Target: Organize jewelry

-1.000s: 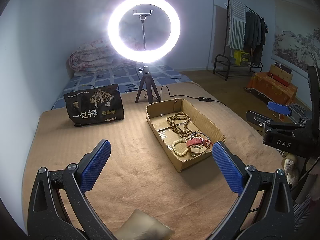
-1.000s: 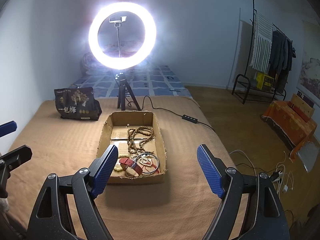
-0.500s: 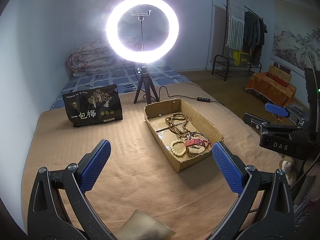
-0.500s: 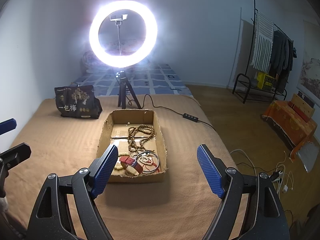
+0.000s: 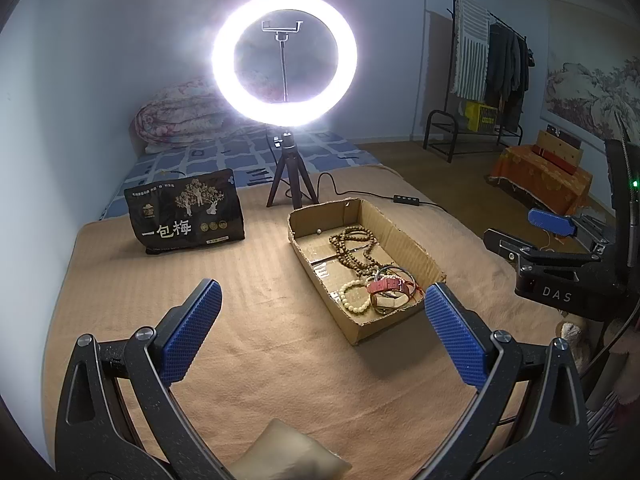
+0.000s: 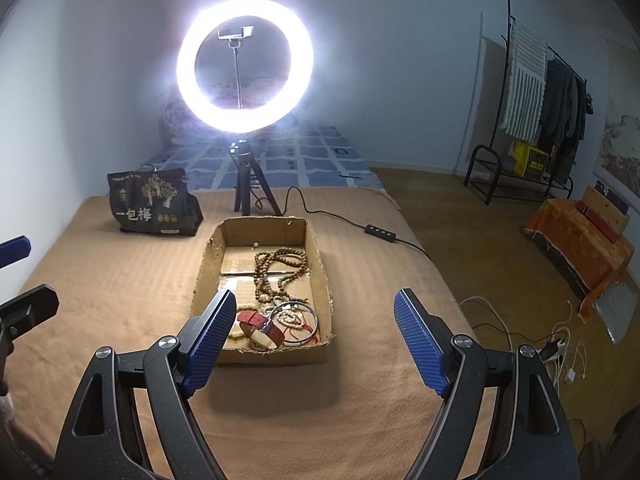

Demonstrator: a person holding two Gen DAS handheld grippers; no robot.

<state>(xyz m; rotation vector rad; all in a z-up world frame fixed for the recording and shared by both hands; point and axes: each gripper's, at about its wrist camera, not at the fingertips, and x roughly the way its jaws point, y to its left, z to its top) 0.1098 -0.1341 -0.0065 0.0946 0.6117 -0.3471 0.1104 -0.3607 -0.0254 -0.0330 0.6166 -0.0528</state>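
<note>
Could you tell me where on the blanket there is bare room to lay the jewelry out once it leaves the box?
Widest free patch: the tan blanket between the black snack bag and the cardboard box, reaching toward the left gripper. A narrower strip runs right of the box to the edge. Crowded: the box's near end, where red watch, bangle and beads pile up, and the tripod behind it.

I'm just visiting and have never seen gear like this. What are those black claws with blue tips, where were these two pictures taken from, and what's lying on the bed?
No robot here: a person holds a two-finger gripper in each hand, each carrying a forward-looking camera. One picture looks out from the left gripper, the other from the right gripper. Both are open and hold nothing. On the tan blanket sits a cardboard box holding jewelry: a long wooden bead necklace, a red-strapped watch and a pale bead bracelet. Behind stand a black snack bag and a lit ring light.
</note>
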